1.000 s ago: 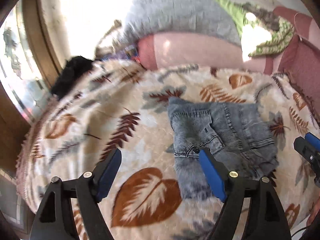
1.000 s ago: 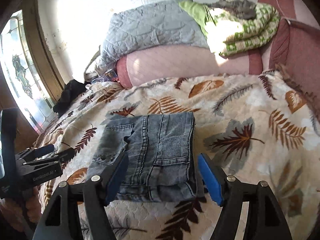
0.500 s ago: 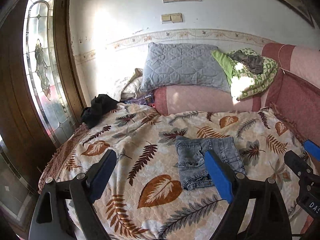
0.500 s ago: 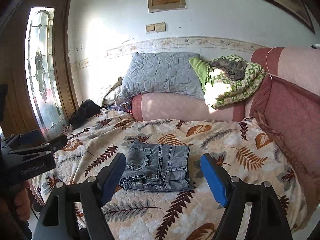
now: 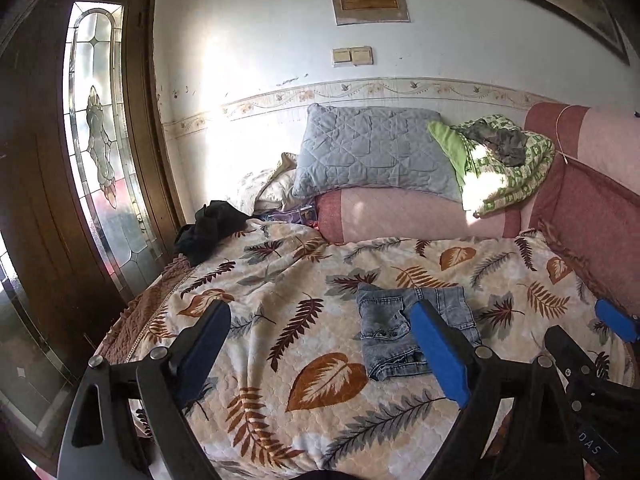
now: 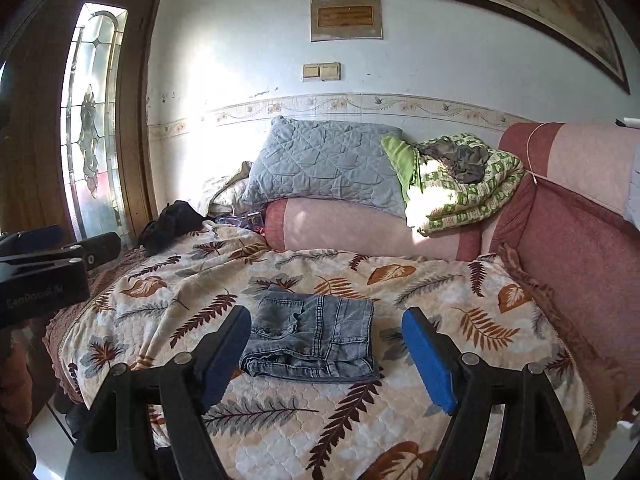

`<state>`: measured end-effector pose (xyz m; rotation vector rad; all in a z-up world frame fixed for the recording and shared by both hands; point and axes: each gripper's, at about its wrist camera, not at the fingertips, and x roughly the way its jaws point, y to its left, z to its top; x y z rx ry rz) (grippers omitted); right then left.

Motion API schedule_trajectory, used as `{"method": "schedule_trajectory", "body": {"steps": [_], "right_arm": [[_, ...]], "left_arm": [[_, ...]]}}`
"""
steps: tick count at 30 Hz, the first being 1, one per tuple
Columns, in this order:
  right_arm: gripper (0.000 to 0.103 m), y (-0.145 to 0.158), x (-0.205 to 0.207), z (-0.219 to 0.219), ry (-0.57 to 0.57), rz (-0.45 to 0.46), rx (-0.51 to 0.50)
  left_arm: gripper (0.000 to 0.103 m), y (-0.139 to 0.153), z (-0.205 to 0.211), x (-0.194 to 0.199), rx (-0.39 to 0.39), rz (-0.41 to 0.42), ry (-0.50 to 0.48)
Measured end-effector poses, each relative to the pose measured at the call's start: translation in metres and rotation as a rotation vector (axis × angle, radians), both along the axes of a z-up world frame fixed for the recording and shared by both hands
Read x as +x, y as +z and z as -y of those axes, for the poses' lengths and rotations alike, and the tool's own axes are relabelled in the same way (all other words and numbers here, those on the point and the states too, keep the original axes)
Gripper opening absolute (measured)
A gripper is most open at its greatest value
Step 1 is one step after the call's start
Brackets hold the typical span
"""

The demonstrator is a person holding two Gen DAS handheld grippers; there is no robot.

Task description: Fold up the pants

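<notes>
Two grippers I am holding, left gripper [image 5: 320,344] and right gripper [image 6: 326,354], are hanging spread and empty; the folded grey denim pants [image 6: 314,340] are lying mid-bedspread [image 6: 460,320], nearer its front edge.

Bed [image 6: 460,300]: covered by leaf-print quilt.
Laid on it: folded jeans [image 6: 316,336], black cloth [image 6: 172,224], bolster [image 6: 360,228].

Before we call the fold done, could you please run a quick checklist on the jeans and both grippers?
1. Jeans folded into a compact stack: ok.
2. Jeans lying flat on the bedspread: ok.
3. Left gripper open, nothing between its jaws: ok.
4. Right gripper open, clear of the jeans: ok.
5. Underside layers even: cannot tell.
</notes>
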<state>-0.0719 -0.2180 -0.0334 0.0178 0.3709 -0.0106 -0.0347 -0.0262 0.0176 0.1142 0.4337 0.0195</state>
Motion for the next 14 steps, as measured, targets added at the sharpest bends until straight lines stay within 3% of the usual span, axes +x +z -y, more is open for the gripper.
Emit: {"method": "schedule_trajectory", "body": {"steps": [7, 14], "right_arm": [[0.081, -0.005, 0.006, -0.008, 0.031, -0.015, -0.002], [0.081, -0.026, 0.022, -0.010, 0.055, -0.073, 0.020]], "left_arm": [[0.092, -0.004, -0.001, 0.005, -0.004, -0.006, -0.026], [0.094, -0.027, -0.007, 0.024, -0.106, -0.081, -0.103]]}}
